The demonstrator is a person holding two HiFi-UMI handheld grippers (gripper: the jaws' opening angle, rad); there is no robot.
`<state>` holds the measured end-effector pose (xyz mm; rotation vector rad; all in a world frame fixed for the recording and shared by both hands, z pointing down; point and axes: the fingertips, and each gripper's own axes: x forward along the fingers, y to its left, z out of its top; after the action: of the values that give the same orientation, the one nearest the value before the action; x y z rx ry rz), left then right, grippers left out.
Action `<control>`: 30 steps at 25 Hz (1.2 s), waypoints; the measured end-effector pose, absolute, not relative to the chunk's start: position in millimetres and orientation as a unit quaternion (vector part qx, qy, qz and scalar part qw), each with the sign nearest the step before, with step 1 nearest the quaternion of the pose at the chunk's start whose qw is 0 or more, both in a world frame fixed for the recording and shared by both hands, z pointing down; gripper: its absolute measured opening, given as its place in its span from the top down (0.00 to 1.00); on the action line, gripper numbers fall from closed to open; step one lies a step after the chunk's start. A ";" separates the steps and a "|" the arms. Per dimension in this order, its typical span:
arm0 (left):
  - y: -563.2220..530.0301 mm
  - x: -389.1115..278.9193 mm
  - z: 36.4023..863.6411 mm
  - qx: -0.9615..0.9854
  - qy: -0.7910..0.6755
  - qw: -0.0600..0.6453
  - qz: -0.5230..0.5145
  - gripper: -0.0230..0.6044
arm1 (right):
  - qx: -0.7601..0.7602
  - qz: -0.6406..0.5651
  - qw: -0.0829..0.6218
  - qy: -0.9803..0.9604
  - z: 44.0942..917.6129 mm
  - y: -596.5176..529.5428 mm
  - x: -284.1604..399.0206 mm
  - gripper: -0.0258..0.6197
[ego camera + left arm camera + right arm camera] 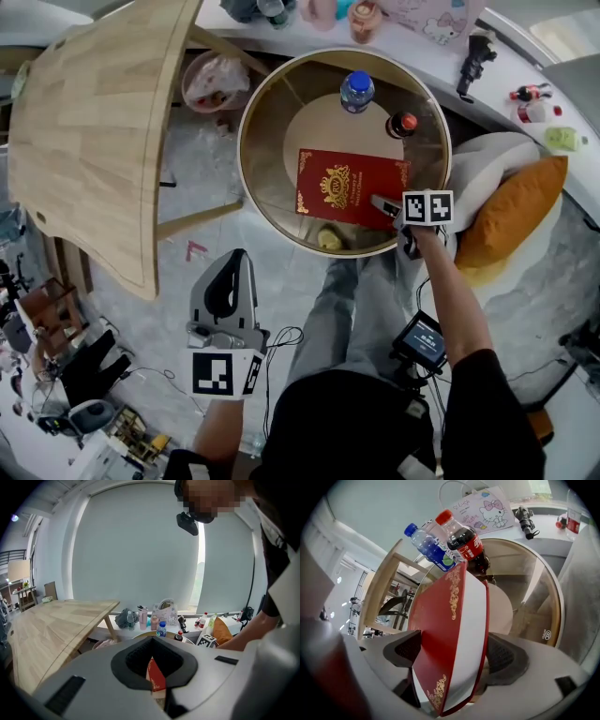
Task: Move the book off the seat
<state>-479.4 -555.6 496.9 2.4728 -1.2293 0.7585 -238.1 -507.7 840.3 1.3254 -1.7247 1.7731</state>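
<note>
Looks like the release step; book (349,187) already down on the round glass table (246,122), beside two bottles (357,91); right gripper (389,208) at its near right corner, tongs wide, cover between the pads, not clamped; left gripper (234,258) tips together, empty, idle low; next needs a straight pull-back of the right gripper, no dragging the book.

The book (352,187) is a thin hardback with a deep red cover, a gold crest at its middle, gold scrollwork in the corners and white page edges. It lies flat and closed, cover up, on the round glass table (246,141), near the rim, one corner between the right gripper's (386,208) spread jaws
</note>
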 end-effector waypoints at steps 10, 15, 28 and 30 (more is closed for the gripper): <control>-552.6 -477.5 495.0 0.864 -0.410 0.123 0.266 0.95 | 0.523 0.531 0.287 -0.602 850.7 -498.5 -210.4 0.32; -556.4 -475.3 475.1 0.872 -0.407 0.111 0.247 0.95 | 0.525 0.499 0.274 -0.633 810.6 -506.2 -212.9 0.33; -533.4 -484.2 397.5 0.905 -0.384 0.067 0.170 0.95 | 0.617 0.265 0.199 -0.714 536.4 -500.7 -218.9 0.70; -527.7 -484.6 393.9 0.908 -0.380 0.064 0.165 0.95 | 0.636 0.229 0.185 -0.713 500.0 -492.8 -219.7 0.84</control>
<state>-484.6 -527.7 393.9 2.7410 -1.1469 0.4997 -219.7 -492.8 500.0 1.7925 -2.0088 0.6465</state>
